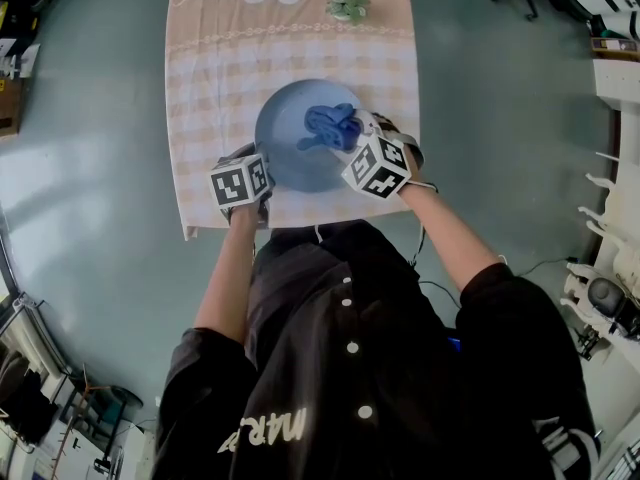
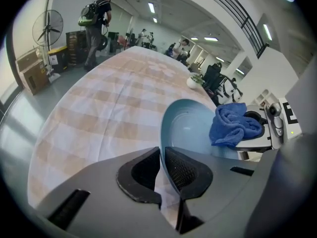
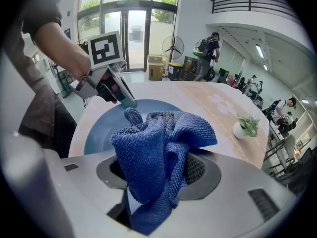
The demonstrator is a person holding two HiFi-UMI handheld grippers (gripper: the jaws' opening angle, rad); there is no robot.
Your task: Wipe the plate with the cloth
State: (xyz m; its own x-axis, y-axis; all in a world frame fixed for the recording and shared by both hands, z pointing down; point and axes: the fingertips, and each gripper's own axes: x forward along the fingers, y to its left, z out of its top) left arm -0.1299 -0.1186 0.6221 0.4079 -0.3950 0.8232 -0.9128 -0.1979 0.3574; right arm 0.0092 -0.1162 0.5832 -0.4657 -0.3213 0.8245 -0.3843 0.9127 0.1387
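Plate [image 1: 300,138], blue, round, sits on the near half of the bench [image 1: 190,193], on a pink checked tablecloth [image 1: 215,78], right in front of the person. Left tongs [image 2: 162,155] are clamped on the plate's near-left rim: the left gripper view shows the thin edge running between the two pads with almost no gap, so that side is pinned. Right tongs [image 3: 163,170] are closed on the cloth [image 3: 158,152], a bunched dark-blue towel that bulges out above the pads and hangs below them. In the head view the cloth sits over the right part of the plate, inside the rim. Whether it actually presses on the surface or hangs just above it cannot be told; the right gripper view shows plate beyond the wad but not the contact. A small potted plant [image 1: 348,6] stands at the far end of the bench, well apart and not involved. Progress, as a judgement: both grips are made and the cloth is at the plate, so setup is done and the wiping itself is the step in hand. Plate surface looks plain and even, with no visible dirt or streaks, so how much has been wiped can't be read. The left and near parts of the plate show bare, with no cloth on them, and likely need passes.
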